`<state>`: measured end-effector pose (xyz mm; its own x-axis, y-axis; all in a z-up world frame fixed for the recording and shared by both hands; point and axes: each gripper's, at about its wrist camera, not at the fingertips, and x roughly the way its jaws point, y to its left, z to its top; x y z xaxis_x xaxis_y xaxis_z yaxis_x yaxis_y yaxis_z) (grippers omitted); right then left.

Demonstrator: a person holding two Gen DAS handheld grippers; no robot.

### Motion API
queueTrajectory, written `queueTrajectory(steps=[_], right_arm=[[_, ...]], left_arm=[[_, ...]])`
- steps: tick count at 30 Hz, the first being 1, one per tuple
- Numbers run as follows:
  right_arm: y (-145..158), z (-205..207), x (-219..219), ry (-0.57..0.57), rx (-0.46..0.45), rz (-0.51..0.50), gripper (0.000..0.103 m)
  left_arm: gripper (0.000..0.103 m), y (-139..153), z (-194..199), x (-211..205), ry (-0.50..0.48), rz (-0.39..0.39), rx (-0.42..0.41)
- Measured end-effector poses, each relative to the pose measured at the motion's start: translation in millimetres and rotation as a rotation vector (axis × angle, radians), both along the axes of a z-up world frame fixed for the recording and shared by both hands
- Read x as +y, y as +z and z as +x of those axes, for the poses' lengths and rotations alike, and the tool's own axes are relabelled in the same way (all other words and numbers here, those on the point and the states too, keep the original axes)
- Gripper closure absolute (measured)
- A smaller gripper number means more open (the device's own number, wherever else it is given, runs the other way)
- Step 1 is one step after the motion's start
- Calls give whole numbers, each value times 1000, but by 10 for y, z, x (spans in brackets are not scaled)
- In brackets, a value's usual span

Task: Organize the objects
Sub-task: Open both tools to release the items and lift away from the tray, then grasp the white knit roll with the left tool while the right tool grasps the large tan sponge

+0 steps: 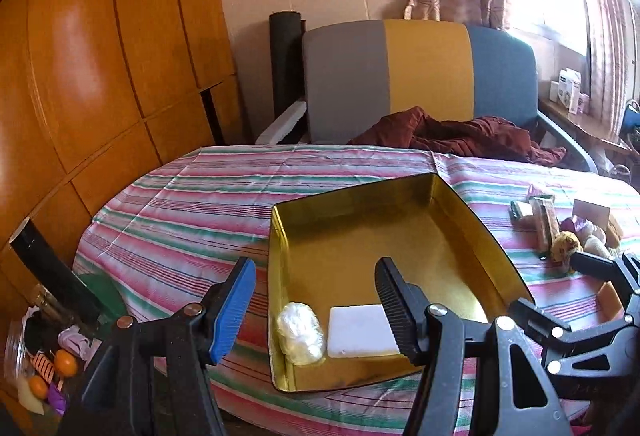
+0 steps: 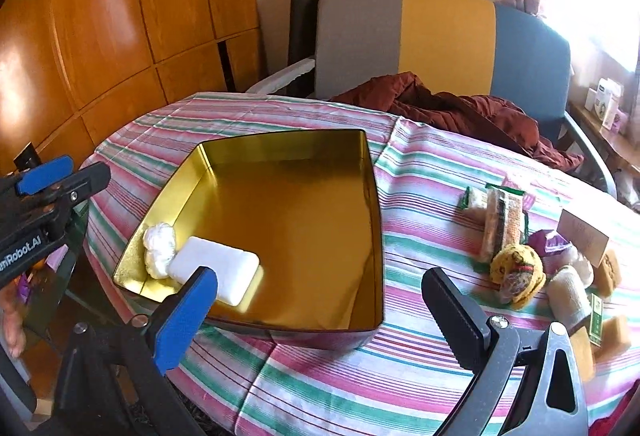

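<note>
Tin (image 2: 280, 220) mostly bare inside; snack pile (image 2: 532, 260) right of it

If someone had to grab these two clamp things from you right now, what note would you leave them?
Left gripper: jaws open, empty, over the near end of the gold tin.
Right gripper: jaws open, empty, near the tin's front edge.
Done: white bar and white wrapped bundle lie in the tin's near-left corner.
Left: the snack packets, yellow knitted piece and other small items sit on the striped tablecloth, right of the tin.
</note>
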<state>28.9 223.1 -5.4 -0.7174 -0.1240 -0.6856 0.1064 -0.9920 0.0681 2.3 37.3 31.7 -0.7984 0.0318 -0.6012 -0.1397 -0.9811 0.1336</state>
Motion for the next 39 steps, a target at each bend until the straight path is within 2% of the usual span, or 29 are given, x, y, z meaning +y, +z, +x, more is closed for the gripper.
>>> queueTrajectory(steps=[6,12,18,28,33,39], right_arm=[[-28,8,203,-52,-5,-9,0],[-100,49,542,-143,-25,-7,0],[-164,220,1154,-306,-58,-9,0],[-164,706,2444,-600,-119,-54,0],[-128,746,2849,-647,-170,-1,0],[-322,641,3168,-594,-275,49,0]], left_arm=[[40,-48,-16,130,-57,4,-30],[40,-145,-71,318,-180,54,-113],[40,-227,-69,624,-305,79,-171],[40,-264,44,1293,-547,32,-212],[40,-296,138,1637,-668,14,-244],[40,-346,250,2002,-781,4,-286]])
